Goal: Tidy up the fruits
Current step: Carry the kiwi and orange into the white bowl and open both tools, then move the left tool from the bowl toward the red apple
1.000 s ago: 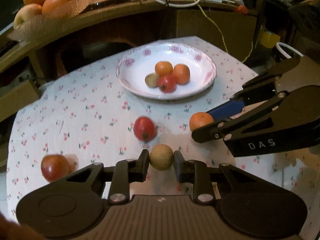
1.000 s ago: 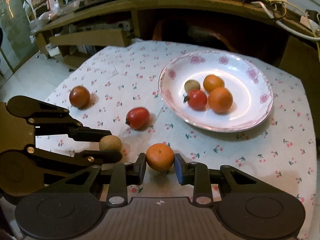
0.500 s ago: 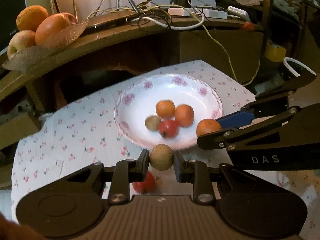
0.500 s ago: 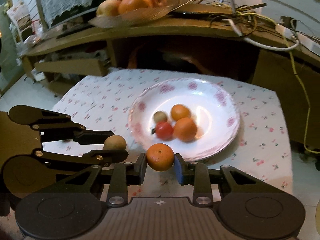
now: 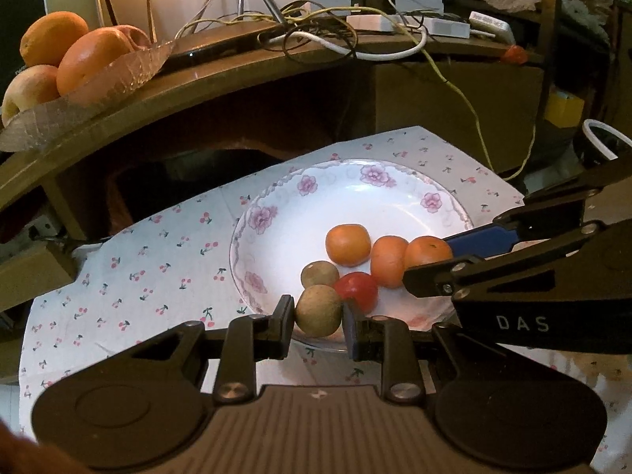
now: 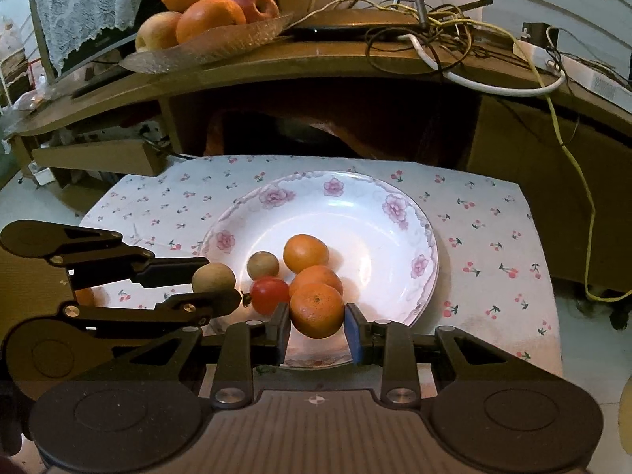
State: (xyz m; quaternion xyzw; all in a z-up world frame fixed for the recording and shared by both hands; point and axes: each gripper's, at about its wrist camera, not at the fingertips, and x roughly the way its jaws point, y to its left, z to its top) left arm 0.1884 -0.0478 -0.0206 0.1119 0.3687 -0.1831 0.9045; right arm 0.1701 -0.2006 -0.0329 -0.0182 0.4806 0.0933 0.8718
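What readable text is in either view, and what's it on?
"DAS": white letters on the black body of the right tool, seen in the left wrist view.
No other text is legible in either view; the plate and tablecloth carry only flower and cherry prints.

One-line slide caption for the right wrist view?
Right tongs carry an orange over the floral plate.

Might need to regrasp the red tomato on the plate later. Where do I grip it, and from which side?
Grip the red tomato across its round middle, coming from above: the brown fruit and an orange crowd its sides on the plate.
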